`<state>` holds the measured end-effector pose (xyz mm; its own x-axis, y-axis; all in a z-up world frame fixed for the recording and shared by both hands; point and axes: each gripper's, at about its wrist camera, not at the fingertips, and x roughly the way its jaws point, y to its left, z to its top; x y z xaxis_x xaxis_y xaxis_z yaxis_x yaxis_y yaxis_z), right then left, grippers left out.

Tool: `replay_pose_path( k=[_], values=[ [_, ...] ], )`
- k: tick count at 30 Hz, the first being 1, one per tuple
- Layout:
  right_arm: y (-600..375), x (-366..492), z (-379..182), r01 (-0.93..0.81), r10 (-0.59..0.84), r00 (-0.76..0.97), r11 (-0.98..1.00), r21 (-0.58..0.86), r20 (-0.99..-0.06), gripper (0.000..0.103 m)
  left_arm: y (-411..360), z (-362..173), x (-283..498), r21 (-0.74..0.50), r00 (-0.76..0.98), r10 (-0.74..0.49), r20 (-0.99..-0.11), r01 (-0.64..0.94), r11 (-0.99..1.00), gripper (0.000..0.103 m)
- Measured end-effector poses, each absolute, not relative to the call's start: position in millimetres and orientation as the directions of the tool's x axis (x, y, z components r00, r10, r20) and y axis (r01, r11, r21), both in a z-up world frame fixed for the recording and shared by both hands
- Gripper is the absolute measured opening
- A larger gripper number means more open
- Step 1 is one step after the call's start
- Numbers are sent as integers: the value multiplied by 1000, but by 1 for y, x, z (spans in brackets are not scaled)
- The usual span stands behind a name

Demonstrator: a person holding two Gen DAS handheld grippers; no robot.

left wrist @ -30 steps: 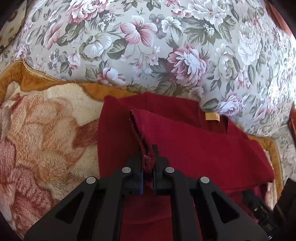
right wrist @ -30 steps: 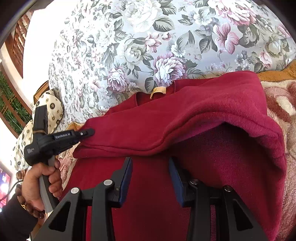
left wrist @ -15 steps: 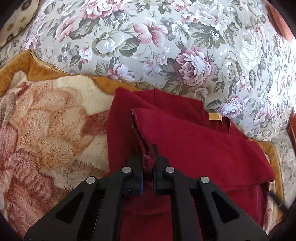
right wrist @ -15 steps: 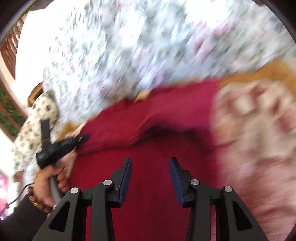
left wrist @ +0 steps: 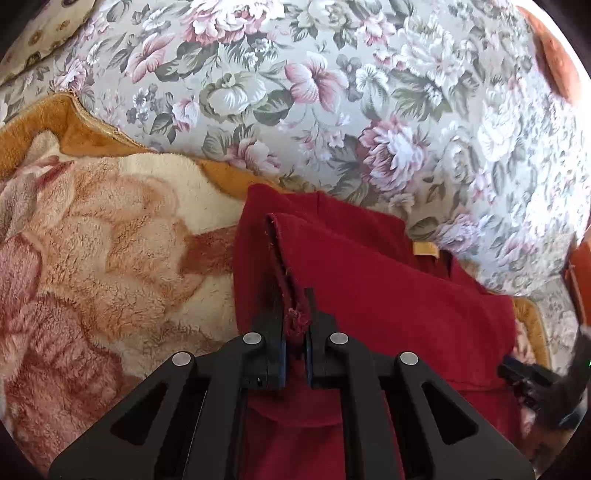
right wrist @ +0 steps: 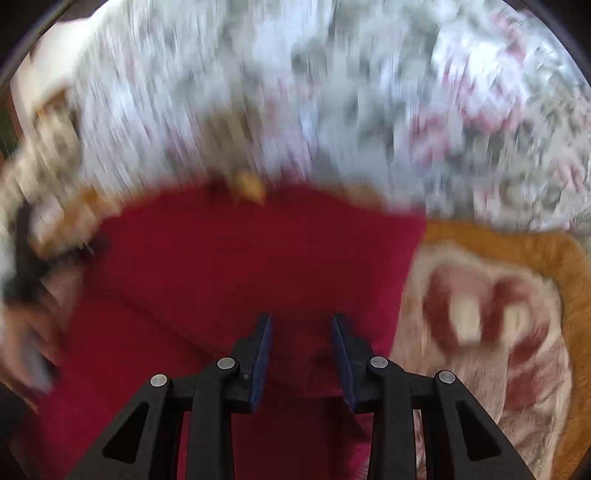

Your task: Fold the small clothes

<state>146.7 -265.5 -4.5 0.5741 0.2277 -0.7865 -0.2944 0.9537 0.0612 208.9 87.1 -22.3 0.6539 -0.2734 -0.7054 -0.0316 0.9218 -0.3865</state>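
Note:
A dark red garment (left wrist: pixel 388 295) with a tan neck label (left wrist: pixel 424 248) lies partly folded on a plush blanket. My left gripper (left wrist: pixel 295 325) is shut on the frayed edge of its upper folded layer and holds that edge slightly raised. The right wrist view is blurred by motion. In it, my right gripper (right wrist: pixel 301 339) hovers over the garment (right wrist: pixel 240 258) near its right edge. Its jaws are closing, with red cloth below them and nothing pressed between the pads. The right gripper's tip (left wrist: pixel 532 380) shows at the right edge of the left wrist view.
A floral sofa back (left wrist: pixel 332 92) rises behind the garment. The cream and pink plush blanket (left wrist: pixel 110 258) with an orange border (right wrist: pixel 517 243) spreads to both sides. A patterned cushion (left wrist: pixel 44 33) sits at the far left corner.
The right gripper swung quickly across the garment toward its right side, and its jaws narrowed. The raised fold seen there earlier now lies lower. The left gripper kept its grip and drifted slightly.

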Motion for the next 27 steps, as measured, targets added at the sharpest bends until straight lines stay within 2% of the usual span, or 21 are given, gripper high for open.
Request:
replay_pose_path(
  k=[5,6,8,12,14,17,19,24,27],
  values=[
    [-268,149,-4,-306,235,565,950,64,-791,28,110,-17,192,-460,664,-314,-679,-51,886,11],
    [-267,148,-5,-308,235,567,950,62,-789,28,113,-13,188,-445,682,-286,-674,-65,893,15],
    [-269,147,-5,-306,248,573,949,77,-781,29,116,0,180,-408,732,-231,-641,-69,910,17],
    [-271,145,-6,-305,257,586,949,85,-769,29,93,17,196,-401,746,-281,-604,21,916,17],
    [-270,142,-5,-306,247,594,950,69,-766,29,74,15,215,-387,720,-304,-624,53,921,17],
    [-270,141,-4,-306,248,596,949,70,-764,29,58,-25,244,-306,586,-243,-773,-10,952,16],
    [-269,142,-5,-307,251,595,949,72,-764,29,63,-32,239,-334,622,-259,-739,-5,943,16],
    [-264,147,4,-294,213,570,955,46,-793,30,67,-33,237,-351,636,-270,-722,-1,936,16],
    [-260,163,34,-203,175,632,978,56,-755,31,67,-35,234,-348,650,-264,-713,0,937,16]
  ],
)
